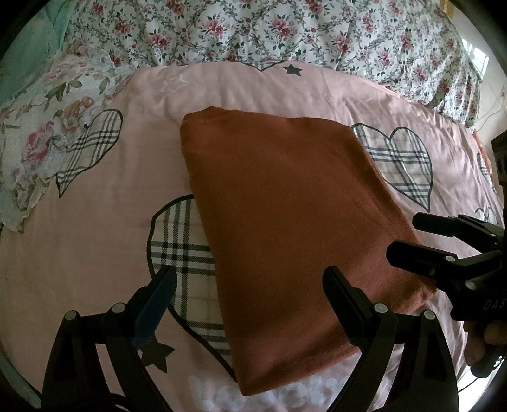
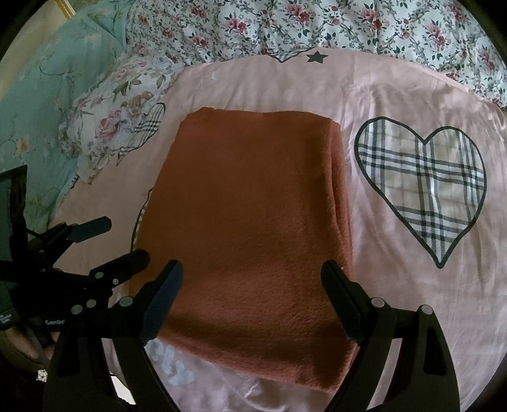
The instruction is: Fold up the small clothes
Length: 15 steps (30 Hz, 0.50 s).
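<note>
Left wrist: folded sweater on pink sheet, floral quilt behind; both grippers' jaws spread, empty.

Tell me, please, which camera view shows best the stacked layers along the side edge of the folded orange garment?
The right wrist view: the folded orange garment lies squarely ahead, and its layered right edge shows clearly. The left wrist view shows the garment slanted, mostly the flat top, with those layers barely visible.

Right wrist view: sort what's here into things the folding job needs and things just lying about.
Belongs to the job:
- rust-orange garment, folded flat
- left gripper, open
- right gripper, open, above the garment's near edge

Just lying about:
- pink heart-print sheet
- floral quilt
- floral pillow
- teal bedding
</note>
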{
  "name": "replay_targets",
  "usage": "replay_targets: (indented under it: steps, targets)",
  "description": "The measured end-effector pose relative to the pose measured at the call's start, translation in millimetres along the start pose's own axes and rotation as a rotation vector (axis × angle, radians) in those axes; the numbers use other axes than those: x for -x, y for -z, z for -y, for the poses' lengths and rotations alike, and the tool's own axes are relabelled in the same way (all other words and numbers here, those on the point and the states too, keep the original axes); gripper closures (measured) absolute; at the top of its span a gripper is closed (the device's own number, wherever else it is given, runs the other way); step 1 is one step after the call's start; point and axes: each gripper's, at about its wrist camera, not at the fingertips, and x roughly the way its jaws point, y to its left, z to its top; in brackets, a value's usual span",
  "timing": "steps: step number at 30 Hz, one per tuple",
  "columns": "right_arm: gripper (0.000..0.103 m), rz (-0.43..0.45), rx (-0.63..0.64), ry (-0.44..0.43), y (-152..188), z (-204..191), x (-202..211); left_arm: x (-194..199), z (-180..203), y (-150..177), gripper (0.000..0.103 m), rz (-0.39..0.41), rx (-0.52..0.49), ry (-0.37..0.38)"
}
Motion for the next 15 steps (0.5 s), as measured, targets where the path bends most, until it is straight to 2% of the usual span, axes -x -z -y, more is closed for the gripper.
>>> replay_targets:
  steps: [15]
  targets:
    - [0.014, 0.003, -0.002, 0.000, -1.4, 0.8, 0.9, 0.5, 0.3, -1.6, 0.009, 0.006, -0.004, -0.003]
